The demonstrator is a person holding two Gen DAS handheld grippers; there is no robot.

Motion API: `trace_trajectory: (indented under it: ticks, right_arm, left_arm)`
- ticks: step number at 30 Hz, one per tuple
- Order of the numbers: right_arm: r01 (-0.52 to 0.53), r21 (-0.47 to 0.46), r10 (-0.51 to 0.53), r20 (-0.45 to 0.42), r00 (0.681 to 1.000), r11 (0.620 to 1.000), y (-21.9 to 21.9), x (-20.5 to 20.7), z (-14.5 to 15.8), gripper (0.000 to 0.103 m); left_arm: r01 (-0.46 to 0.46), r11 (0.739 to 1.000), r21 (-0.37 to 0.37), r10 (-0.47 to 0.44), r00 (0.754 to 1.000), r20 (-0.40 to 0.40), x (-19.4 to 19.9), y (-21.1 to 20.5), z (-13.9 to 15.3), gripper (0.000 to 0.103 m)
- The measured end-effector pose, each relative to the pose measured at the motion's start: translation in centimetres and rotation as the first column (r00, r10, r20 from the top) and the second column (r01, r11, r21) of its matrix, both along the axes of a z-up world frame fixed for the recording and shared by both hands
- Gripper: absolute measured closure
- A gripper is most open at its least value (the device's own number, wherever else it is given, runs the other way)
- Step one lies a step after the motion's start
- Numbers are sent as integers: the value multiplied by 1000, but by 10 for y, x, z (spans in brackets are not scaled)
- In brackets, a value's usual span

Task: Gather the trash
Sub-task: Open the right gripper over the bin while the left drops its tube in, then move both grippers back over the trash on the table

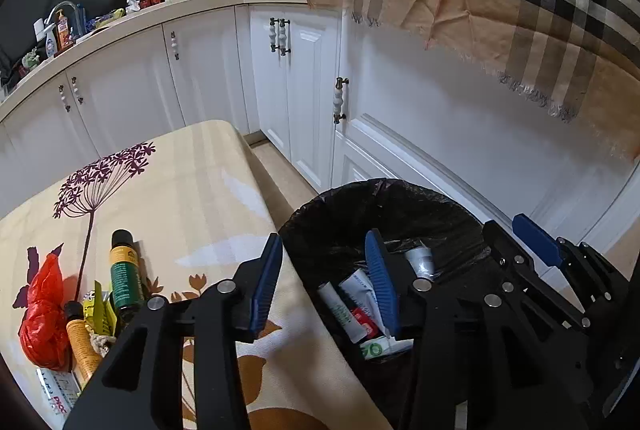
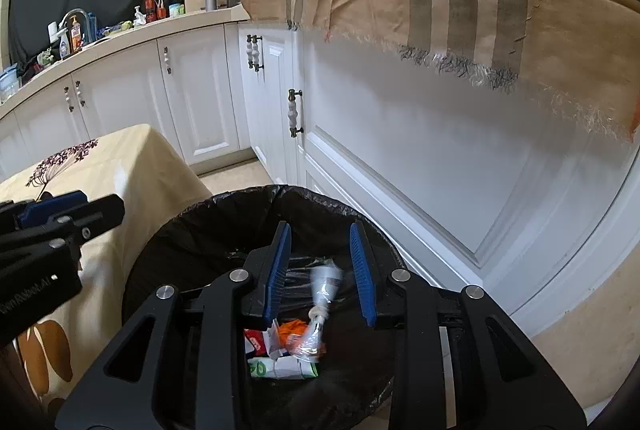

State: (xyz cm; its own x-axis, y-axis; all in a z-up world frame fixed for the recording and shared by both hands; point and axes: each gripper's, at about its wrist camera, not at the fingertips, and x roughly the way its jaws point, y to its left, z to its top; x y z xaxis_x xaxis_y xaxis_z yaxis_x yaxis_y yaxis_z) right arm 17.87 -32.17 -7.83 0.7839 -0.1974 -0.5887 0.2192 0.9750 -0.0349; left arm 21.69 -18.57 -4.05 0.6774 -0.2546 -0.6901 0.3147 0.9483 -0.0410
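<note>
White kitchen cabinets (image 1: 208, 77) back the scene. Left wrist view: left gripper (image 1: 326, 286) parted, empty, straddling table (image 1: 208, 213) edge and black-lined bin (image 1: 336, 222); bottles (image 1: 126, 278) and red bag (image 1: 42, 314) await collection. Right wrist view: right gripper (image 2: 323, 272) parted over the bin; blurred plastic wrapper (image 2: 320, 310) apparently dropping free.

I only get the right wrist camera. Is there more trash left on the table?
Observer: Yes. A red plastic bag lies on the table, at the near end.
Operator: Anything next to it?
Observer: Two small bottles, a green bottle and an orange bottle, both lying down.
Operator: Is the left tool holding something?
Observer: No. The left tool is open, with nothing between its fingers.
</note>
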Motion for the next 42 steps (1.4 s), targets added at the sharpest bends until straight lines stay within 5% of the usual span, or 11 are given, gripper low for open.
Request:
trace_trajectory:
  ticks: [18,42]
  right_arm:
    - [-77,29,77,8,997,997,51,-58,29,68]
    - [-314,53,317,-72,946,948,163,-113,23,68]
  left_arm:
    - [-115,993,-16,116,993,37,-57,87,24,56]
    - [-349,937,5,349,937,0,-134,225,9,56]
